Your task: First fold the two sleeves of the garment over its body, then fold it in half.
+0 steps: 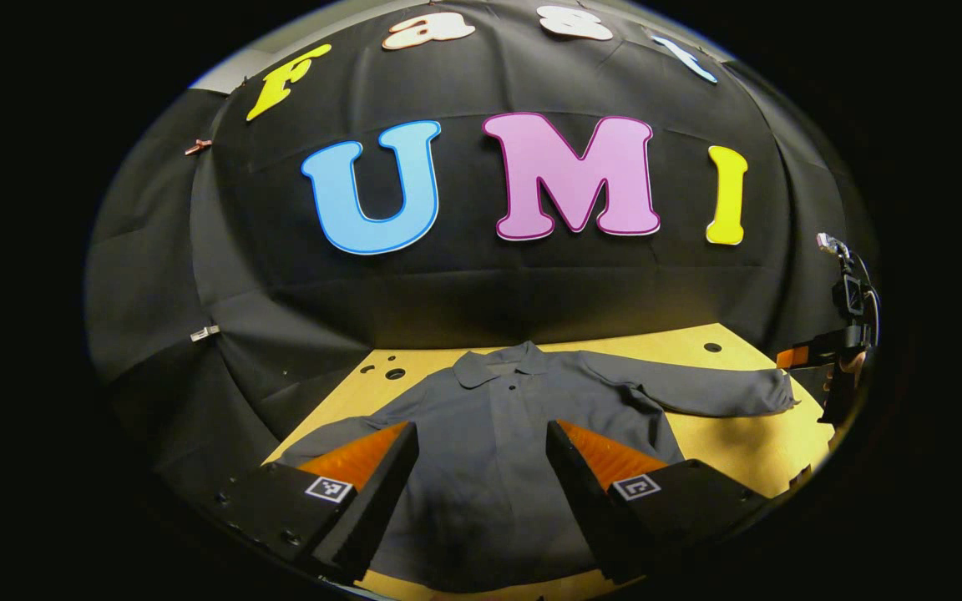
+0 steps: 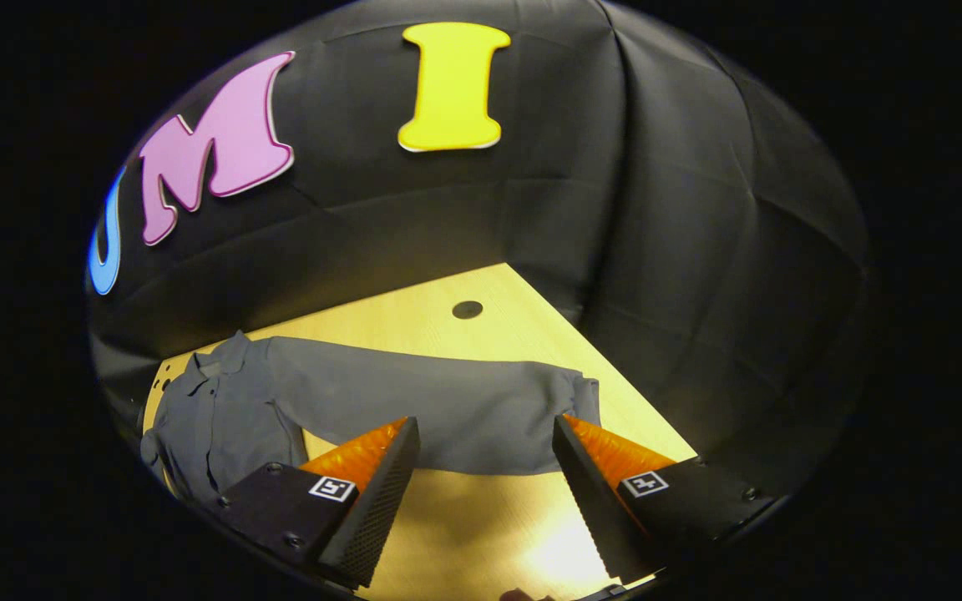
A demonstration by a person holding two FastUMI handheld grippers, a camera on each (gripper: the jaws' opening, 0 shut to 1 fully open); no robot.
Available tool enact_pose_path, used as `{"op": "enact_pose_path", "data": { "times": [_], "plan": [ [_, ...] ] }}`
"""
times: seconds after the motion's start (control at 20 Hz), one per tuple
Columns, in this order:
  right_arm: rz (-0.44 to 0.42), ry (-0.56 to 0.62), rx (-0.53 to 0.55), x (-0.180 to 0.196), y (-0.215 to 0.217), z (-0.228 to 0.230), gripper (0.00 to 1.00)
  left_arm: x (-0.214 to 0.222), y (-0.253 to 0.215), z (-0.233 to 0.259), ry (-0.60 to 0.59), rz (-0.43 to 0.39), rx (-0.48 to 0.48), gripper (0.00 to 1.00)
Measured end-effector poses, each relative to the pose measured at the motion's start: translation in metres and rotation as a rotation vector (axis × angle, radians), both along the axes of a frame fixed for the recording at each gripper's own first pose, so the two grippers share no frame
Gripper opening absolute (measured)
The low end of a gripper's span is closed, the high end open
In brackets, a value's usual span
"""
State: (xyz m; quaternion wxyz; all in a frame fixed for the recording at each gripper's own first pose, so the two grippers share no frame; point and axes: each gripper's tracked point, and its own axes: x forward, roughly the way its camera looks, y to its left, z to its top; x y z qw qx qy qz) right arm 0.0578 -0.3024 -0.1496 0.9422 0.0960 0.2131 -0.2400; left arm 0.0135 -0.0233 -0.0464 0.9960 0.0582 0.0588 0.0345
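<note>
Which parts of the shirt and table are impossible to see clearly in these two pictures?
- Left gripper view: the shirt's hem and lower body lie behind the left gripper fingers.
- Left gripper view: the shirt's left sleeve end is hidden by one finger.
- Right gripper view: the shirt's far side is cut off by the image edge.
- Right gripper view: the right gripper covers part of the table.

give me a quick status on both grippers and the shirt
Left gripper open, over the shirt body. Right gripper open, above the outstretched sleeve. Shirt flat on the table, both sleeves unfolded. Nothing in the way.
</note>
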Motion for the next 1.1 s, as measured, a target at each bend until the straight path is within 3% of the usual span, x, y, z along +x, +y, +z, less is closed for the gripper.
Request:
{"op": "enact_pose_path", "data": {
  "times": [0.55,1.1],
  "plan": [
    [-0.118,0.159,0.153,0.026,-0.072,-0.056,1.00,-0.008,0.002,-0.018,0.070,0.043,-0.028,0.97],
    [-0.208,0.242,0.250,0.034,-0.093,-0.093,0.99,-0.002,-0.004,-0.029,0.125,0.046,-0.031,0.98]
  ]
}}
